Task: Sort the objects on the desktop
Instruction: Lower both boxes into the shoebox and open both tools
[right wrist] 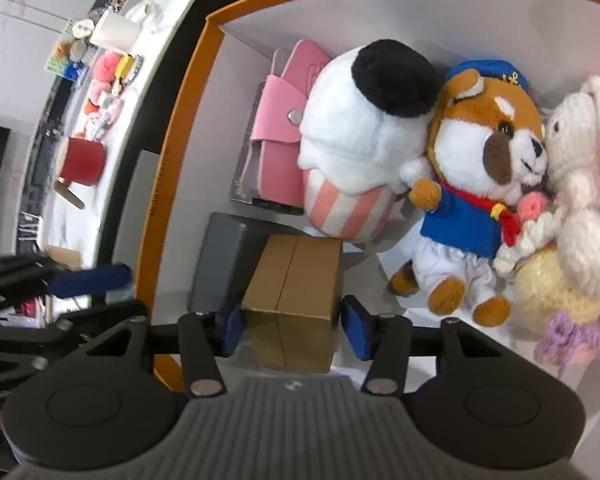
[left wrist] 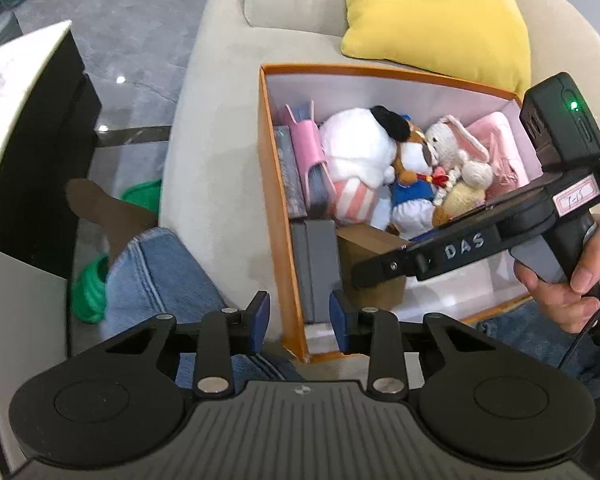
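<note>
The right gripper (right wrist: 293, 326) stands inside the orange cardboard box with white inner walls (right wrist: 180, 128), its blue-padded jaws spread to either side of a small brown cardboard carton (right wrist: 296, 300); the left pad sits right at the carton's side and the right pad stands slightly off it, so nothing is pinched. Just left of the carton lies a flat dark grey case (right wrist: 220, 264), and behind it a pink snap-buttoned wallet (right wrist: 276, 148) rests on a dark book. Further in lie a white plush with a black ear and pink-striped base (right wrist: 352, 140), a brown-and-white plush dog in a blue sailor suit (right wrist: 472, 184), and a cream knitted rabbit (right wrist: 580, 200), each pressed against the next. The left gripper (left wrist: 299, 322) hangs over the box's near orange wall, jaws apart and holding nothing. The box rests on a beige armchair (left wrist: 212, 128) below a yellow cushion (left wrist: 432, 12). Beyond the box, a white tabletop (right wrist: 112, 152) carries a red cup (right wrist: 82, 162) and small clutter.
</note>
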The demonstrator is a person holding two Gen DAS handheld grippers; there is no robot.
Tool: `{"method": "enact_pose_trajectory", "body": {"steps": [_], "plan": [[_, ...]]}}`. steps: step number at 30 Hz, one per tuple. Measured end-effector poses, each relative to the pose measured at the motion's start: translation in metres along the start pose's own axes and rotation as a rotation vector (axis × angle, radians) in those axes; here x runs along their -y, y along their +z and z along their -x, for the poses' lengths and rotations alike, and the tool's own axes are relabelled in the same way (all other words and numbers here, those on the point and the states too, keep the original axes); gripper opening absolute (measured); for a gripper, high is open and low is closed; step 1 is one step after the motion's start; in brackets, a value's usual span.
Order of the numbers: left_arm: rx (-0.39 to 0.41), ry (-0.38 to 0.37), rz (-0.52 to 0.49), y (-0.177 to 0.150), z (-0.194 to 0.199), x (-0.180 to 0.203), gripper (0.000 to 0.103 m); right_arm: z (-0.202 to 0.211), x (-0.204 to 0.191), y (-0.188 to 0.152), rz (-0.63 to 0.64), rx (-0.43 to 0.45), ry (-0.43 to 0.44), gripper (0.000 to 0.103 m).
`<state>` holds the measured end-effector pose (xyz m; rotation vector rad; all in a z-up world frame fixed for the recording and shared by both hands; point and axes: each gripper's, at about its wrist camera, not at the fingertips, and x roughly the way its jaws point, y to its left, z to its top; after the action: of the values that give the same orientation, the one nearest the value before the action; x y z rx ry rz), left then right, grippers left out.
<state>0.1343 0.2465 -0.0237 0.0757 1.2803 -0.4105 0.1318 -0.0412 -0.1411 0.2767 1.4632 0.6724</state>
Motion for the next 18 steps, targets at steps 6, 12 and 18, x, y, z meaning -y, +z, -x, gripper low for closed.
{"method": "enact_pose_trajectory", "body": {"steps": [6, 12, 18], "plan": [[0.033, -0.052, 0.046, -0.014, -0.003, -0.006, 0.037, 0.007, 0.001, -0.007, 0.01, 0.032, 0.024, 0.056], [0.039, -0.081, 0.078, -0.02, -0.007, -0.008, 0.035, 0.002, 0.002, -0.005, -0.094, -0.011, 0.028, 0.055], [0.051, -0.085, 0.08, -0.021, -0.006, -0.007, 0.035, 0.006, 0.009, 0.002, -0.174, -0.017, 0.03, 0.056]]}}
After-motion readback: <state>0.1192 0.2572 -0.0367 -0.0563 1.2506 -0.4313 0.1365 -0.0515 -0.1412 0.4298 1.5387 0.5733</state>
